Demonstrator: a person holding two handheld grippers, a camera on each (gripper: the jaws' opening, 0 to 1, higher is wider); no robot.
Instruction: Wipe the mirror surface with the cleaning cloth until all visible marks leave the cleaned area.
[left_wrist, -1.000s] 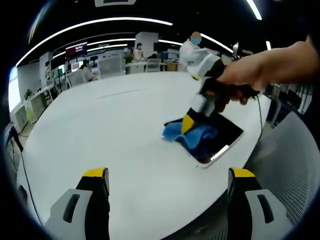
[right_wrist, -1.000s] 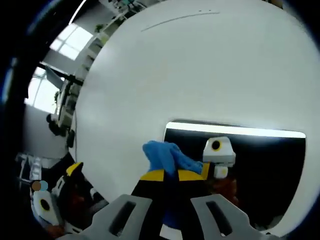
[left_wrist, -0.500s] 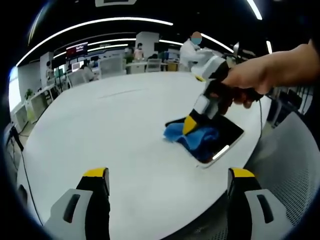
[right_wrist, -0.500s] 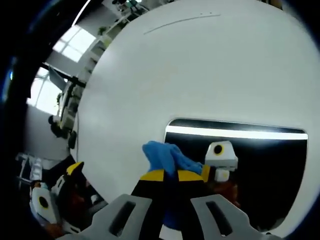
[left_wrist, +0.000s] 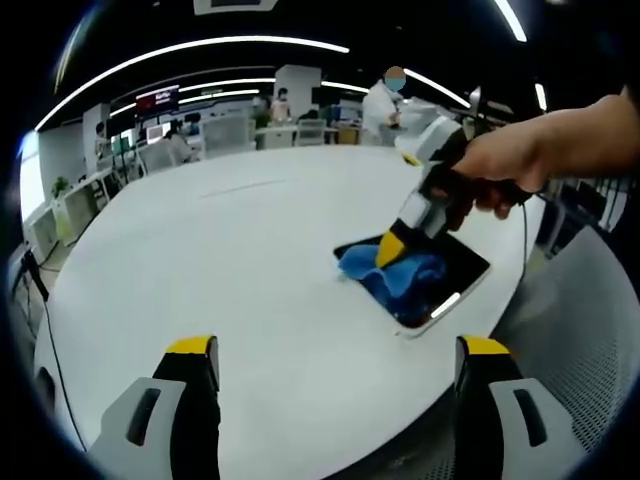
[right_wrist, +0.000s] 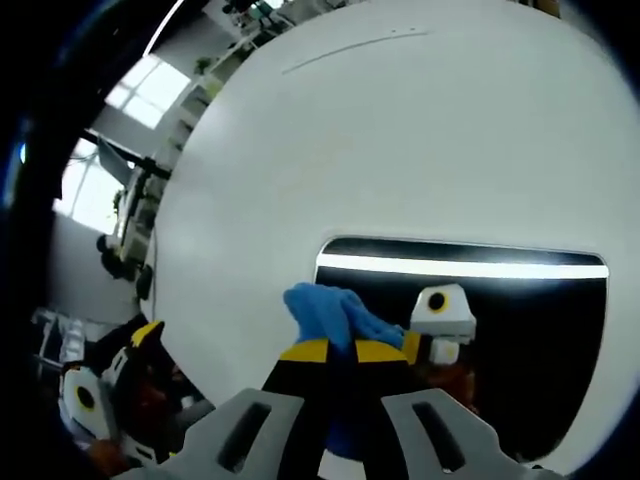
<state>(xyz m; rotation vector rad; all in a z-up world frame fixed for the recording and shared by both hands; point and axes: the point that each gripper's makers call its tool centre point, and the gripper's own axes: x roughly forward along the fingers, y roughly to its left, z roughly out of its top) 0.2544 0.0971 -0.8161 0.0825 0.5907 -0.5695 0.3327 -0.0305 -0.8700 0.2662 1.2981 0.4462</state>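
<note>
**Cloth on mirror, right tongs engaged**

The right tongs are clenched on the blue cleaning cloth, pressing it onto the mirror near the white desk edge. The left tongs hover released, well apart.

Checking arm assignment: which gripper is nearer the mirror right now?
Right. The right gripper is down on the mirror, shut on the blue cloth. The left gripper hangs open above the white table, apart from the mirror.
</note>
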